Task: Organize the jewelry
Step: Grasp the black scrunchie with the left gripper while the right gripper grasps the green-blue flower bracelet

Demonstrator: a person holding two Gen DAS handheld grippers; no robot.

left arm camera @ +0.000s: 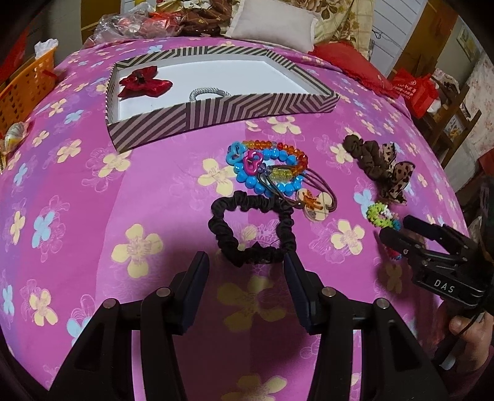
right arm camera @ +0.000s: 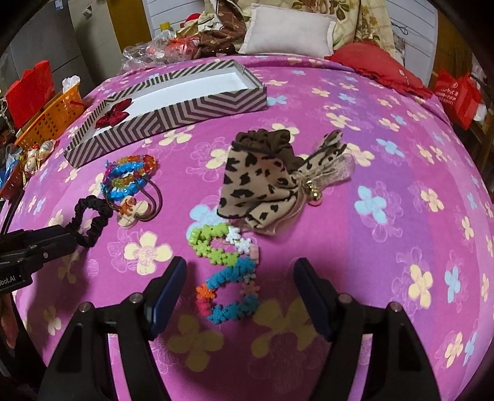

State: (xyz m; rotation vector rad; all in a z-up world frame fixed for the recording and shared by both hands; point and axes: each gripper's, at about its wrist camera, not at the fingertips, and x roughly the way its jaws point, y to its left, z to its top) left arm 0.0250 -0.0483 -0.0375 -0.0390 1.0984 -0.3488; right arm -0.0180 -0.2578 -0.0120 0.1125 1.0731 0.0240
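Left tongs (left arm camera: 245, 262) are seen open over the pink flowered bedspread (left arm camera: 92, 191), nothing gripped; the black scrunchie (left arm camera: 251, 229) lies flat just ahead of the fingertips, its near edge sitting in the gap between the jaws, pads not pressing on it. Right tongs (right arm camera: 240, 271) are spread wide and empty; the multicoloured flower-bead bracelet (right arm camera: 227, 274) lies on the bedspread between the two jaws, clear of both pads. In the left wrist view the right tongs (left arm camera: 393, 229) are seen coming in from the right edge, tips down at that same bracelet (left arm camera: 381, 214). Beyond the scrunchie a pile of bead bracelets and hair ties (left arm camera: 268, 171) is found, blue and orange beads tangled together, with a bear-charm hair tie (left arm camera: 315, 202) at its near side, touching the scrunchie. A leopard-print scrunchie with bow (right arm camera: 268, 182) lies just past the flower-bead bracelet, well apart from the pile. The striped box (left arm camera: 216, 108) is set at the far side of the bedspread, open; a red bow (left arm camera: 143, 83) and a silver hair tie (left arm camera: 210, 92) are inside on the white floor. An orange basket (left arm camera: 26, 83) is seen off the far left edge of the bed, a white pillow (right arm camera: 290, 29) at the back.
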